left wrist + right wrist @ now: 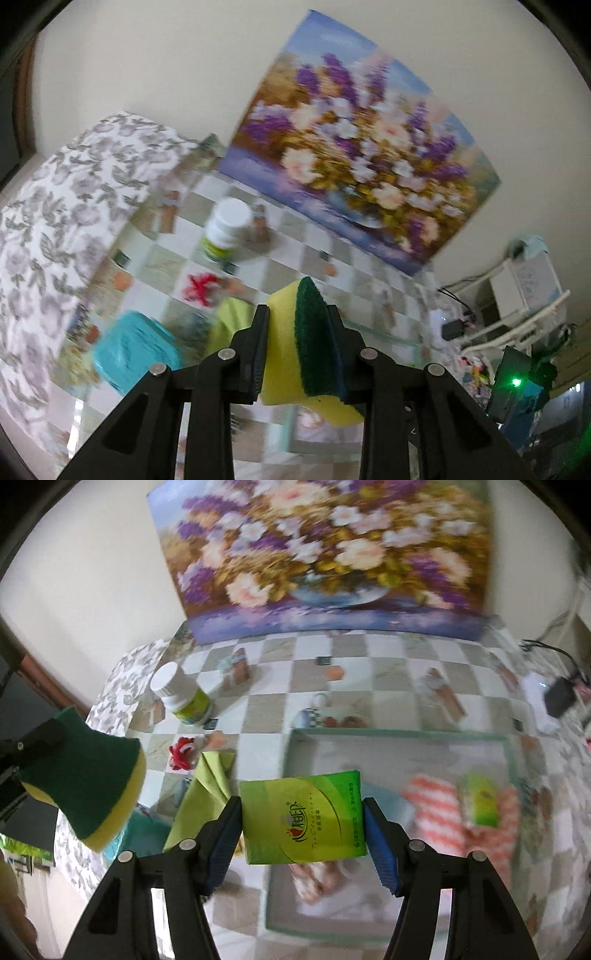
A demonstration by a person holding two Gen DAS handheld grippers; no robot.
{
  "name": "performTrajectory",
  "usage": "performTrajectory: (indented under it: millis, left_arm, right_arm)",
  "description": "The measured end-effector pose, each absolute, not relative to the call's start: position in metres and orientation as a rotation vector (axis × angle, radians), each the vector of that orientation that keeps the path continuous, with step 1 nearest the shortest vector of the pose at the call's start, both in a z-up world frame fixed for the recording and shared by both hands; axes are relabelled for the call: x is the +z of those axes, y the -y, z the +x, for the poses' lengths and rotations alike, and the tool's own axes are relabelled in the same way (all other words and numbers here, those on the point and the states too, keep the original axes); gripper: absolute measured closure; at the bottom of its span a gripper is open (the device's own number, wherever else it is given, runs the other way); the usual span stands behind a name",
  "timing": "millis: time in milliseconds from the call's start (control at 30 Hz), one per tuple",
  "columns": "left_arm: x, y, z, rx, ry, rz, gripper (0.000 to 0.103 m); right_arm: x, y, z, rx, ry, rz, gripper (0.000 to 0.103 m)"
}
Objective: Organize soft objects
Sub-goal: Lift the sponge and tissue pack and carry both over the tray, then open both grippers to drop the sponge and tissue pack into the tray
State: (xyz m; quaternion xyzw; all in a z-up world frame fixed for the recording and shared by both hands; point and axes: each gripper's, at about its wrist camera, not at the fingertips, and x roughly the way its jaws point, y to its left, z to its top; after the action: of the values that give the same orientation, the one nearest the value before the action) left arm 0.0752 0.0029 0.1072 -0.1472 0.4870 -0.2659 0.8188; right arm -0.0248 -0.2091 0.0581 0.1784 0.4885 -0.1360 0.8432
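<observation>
Yellow foam with a dark green scrubbing face, the sponge (299,343) sits squeezed between the fingers of our left gripper (299,332), held up above the tabletop (332,266). Our right gripper (301,819) has its fingers closed on a green tissue pack (303,816), raised over the near edge of a tray (511,753). In the tray lie a striped cloth (439,812) and a smaller green pack (480,799). On the checked tabletop beside the tray lie a green cloth (207,794), a red toy (181,753) and a white bottle (181,696). A flower painting (325,554) leans against the wall behind.
</observation>
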Motion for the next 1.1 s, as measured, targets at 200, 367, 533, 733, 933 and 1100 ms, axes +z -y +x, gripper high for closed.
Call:
performTrajectory:
  millis: [200, 367, 533, 733, 933, 1100]
  left_arm:
    - [0.098, 0.030, 0.042, -0.602, -1.028, -0.298, 0.073]
    - [0.084, 0.059, 0.024, -0.620, -1.027, -0.273, 0.073]
    - [0.064, 0.081, 0.013, -0.633, -1.066, -0.230, 0.072]
    - [0.027, 0.101, 0.008, -0.628, -1.177, -0.190, 0.072]
    - [0.007, 0.112, 0.007, -0.600, -1.218, -0.154, 0.072]
    - [0.000, 0.121, 0.004, -0.606, -1.228, -0.123, 0.072]
  right_arm:
    - [0.067, 0.229, -0.070, -0.375, -1.004, 0.393, 0.036]
    - [0.064, 0.253, -0.097, -0.454, -1.007, 0.422, 0.036]
    - [0.053, 0.269, -0.105, -0.487, -1.049, 0.404, 0.036]
    - [0.025, 0.279, -0.104, -0.485, -1.140, 0.402, 0.036]
    - [0.002, 0.286, -0.101, -0.479, -1.216, 0.376, 0.036]
    - [-0.011, 0.296, -0.102, -0.484, -1.257, 0.369, 0.036]
